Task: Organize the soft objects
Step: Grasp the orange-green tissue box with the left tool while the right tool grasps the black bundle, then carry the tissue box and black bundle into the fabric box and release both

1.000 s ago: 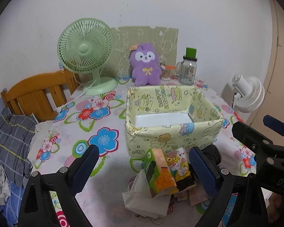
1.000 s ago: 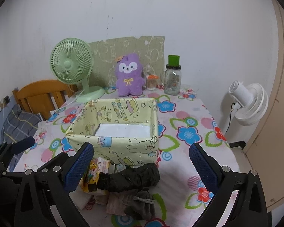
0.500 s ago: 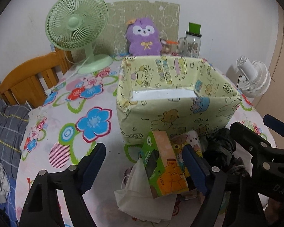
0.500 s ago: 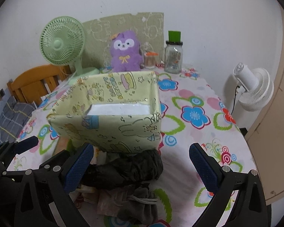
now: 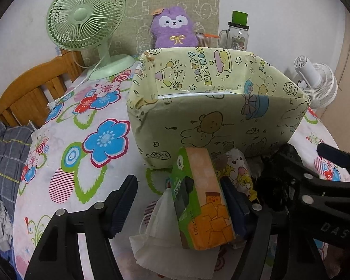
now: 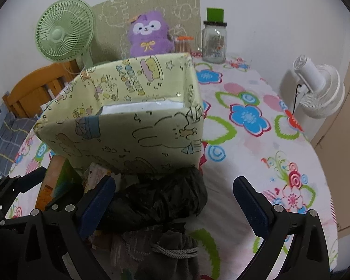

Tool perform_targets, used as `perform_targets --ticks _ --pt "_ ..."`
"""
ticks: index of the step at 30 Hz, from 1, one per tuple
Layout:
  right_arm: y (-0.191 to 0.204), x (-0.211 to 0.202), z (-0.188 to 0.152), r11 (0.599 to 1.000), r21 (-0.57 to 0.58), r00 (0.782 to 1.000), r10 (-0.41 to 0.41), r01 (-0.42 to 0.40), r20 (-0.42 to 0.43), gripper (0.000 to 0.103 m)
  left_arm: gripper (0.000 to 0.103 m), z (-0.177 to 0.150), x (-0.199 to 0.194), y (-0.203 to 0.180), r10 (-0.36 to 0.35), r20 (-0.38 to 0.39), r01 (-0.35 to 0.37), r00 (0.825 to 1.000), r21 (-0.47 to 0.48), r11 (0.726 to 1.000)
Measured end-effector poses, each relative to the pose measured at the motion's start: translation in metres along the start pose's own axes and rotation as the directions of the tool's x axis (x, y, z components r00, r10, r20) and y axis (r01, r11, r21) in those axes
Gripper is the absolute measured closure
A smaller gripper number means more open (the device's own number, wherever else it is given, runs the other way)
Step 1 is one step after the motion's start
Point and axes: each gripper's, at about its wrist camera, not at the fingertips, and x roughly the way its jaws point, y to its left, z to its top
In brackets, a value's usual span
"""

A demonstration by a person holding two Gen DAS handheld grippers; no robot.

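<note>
A pile of soft things lies on the flowered tablecloth in front of a yellow-green cartoon-print box (image 5: 217, 121) (image 6: 128, 135). My left gripper (image 5: 178, 206) straddles a green and orange tissue pack (image 5: 198, 198). Its jaws are closing: the right pad is against the pack and the left pad stands clear of it. A white tissue (image 5: 158, 233) lies under the pack, and a cartoon-print pack (image 5: 235, 170) lies beside it. My right gripper (image 6: 173, 203) is open around a black crumpled bundle (image 6: 161, 200). A grey drawstring pouch (image 6: 172, 249) lies below that bundle.
Behind the box stand a purple plush (image 5: 173, 29), a green desk fan (image 5: 86, 21) and a glass jar with a green lid (image 5: 238, 35). A white fan (image 5: 317, 81) stands off the table's right side. A wooden chair (image 5: 30, 88) is at the left edge.
Both grippers have dropped toward the pile, so the box looms larger. The left jaws have narrowed around the tissue pack. The right jaws keep their width and now flank the black bundle.
</note>
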Motion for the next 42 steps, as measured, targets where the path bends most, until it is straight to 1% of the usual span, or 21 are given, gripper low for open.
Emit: perform_targets --ticks 4,5,7,8,10,12,13,14,17,18,20,29,42 --pt "-0.003 0.015 -0.002 0.999 0.045 0.998 0.028 -0.026 -0.054 0.002 0.029 -0.001 0.004 -0.002 -0.018 -0.006 0.018 1.000 0.004 1.000" --pt "-0.003 0.018 -0.003 0.998 0.051 0.997 0.040 -0.036 -0.065 0.004 0.031 -0.001 0.005 -0.002 -0.019 -0.008 0.019 1.000 0.011 1.000" --pt "-0.004 0.022 -0.004 0.995 0.073 0.995 0.069 -0.063 -0.075 0.007 0.032 -0.002 0.005 -0.005 -0.016 -0.006 0.016 1.000 0.022 1.000" --pt "-0.005 0.023 -0.004 0.995 0.079 0.995 0.070 -0.064 -0.075 0.010 0.033 -0.001 0.007 -0.005 -0.022 -0.009 0.022 1.000 0.020 1.000" --pt "-0.004 0.023 -0.003 0.997 0.074 0.997 0.034 -0.029 -0.065 0.020 0.039 -0.002 0.006 -0.005 -0.032 -0.009 0.032 0.999 0.022 0.999" --pt "-0.006 0.024 -0.003 0.997 0.076 0.997 0.034 -0.029 -0.067 0.026 0.050 -0.002 0.006 -0.006 -0.059 -0.012 0.059 0.998 0.022 0.998" --pt "-0.006 0.024 -0.003 0.996 0.081 0.997 0.031 -0.026 -0.067 0.031 0.054 -0.002 0.005 -0.007 -0.067 -0.013 0.067 0.998 0.022 0.998" --pt "-0.006 0.024 -0.004 0.997 0.080 0.997 0.027 -0.021 -0.068 0.033 0.061 -0.002 0.005 -0.009 -0.077 -0.011 0.077 0.997 0.027 0.997" --pt "-0.001 0.023 -0.006 1.000 0.031 0.998 0.001 0.001 -0.066 0.038 0.069 -0.001 0.004 -0.009 -0.111 -0.012 0.111 0.994 0.008 0.994" --pt "0.001 0.022 -0.007 1.000 0.017 0.998 -0.006 0.007 -0.059 0.039 0.072 0.000 0.004 -0.009 -0.115 -0.012 0.116 0.993 0.004 0.993" --pt "0.005 0.018 -0.008 1.000 0.002 0.999 -0.002 0.002 -0.050 0.040 0.073 0.000 0.003 -0.009 -0.108 -0.009 0.108 0.994 0.005 0.994" --pt "0.002 -0.002 -0.007 1.000 0.028 1.000 0.009 -0.009 -0.015 0.039 0.083 -0.003 -0.007 -0.006 -0.097 0.008 0.097 0.995 -0.002 0.995" --pt "0.003 -0.034 -0.002 1.000 0.027 0.998 0.010 -0.012 0.059 0.039 0.084 -0.004 -0.033 -0.007 -0.116 0.074 0.116 0.990 0.013 0.993"
